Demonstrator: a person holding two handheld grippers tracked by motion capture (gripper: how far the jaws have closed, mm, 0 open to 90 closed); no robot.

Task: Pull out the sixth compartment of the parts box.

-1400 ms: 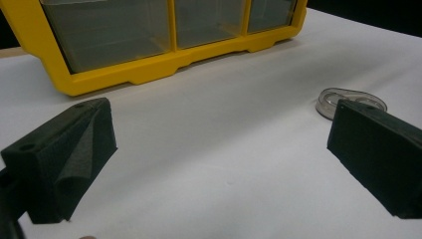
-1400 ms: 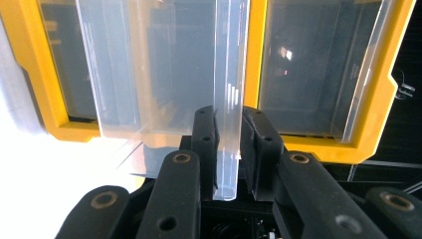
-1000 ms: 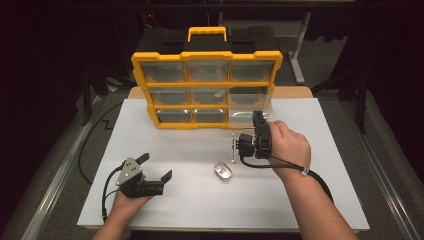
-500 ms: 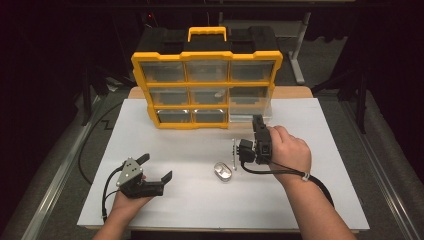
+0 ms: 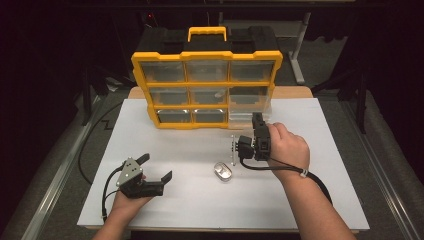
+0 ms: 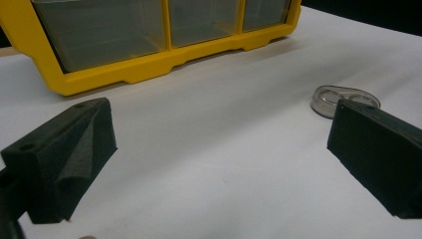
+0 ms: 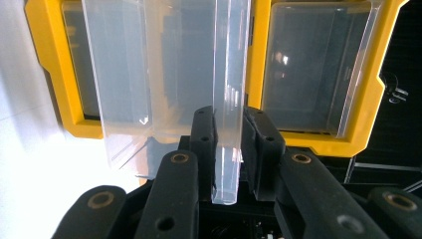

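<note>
A yellow organizer [image 5: 207, 55] with clear drawers stands upright at the back of the white table. Its bottom right clear drawer [image 5: 247, 119] is pulled partway out. My right gripper [image 5: 258, 120] is shut on that drawer's front wall. In the right gripper view the clear wall [image 7: 230, 74] runs upright between the two pads of the right gripper [image 7: 230, 137]. My left gripper [image 5: 156, 168] rests on the table at the front left, open, with nothing between its jaws. The left gripper [image 6: 219, 149] faces the organizer's bottom row [image 6: 139, 69].
A small clear oval case [image 5: 223, 171] lies on the white table [image 5: 320, 200] between the two hands, and the oval case [image 6: 331, 97] sits near the left gripper's far jaw. A cable trails from each gripper. Dark floor and stands surround the table.
</note>
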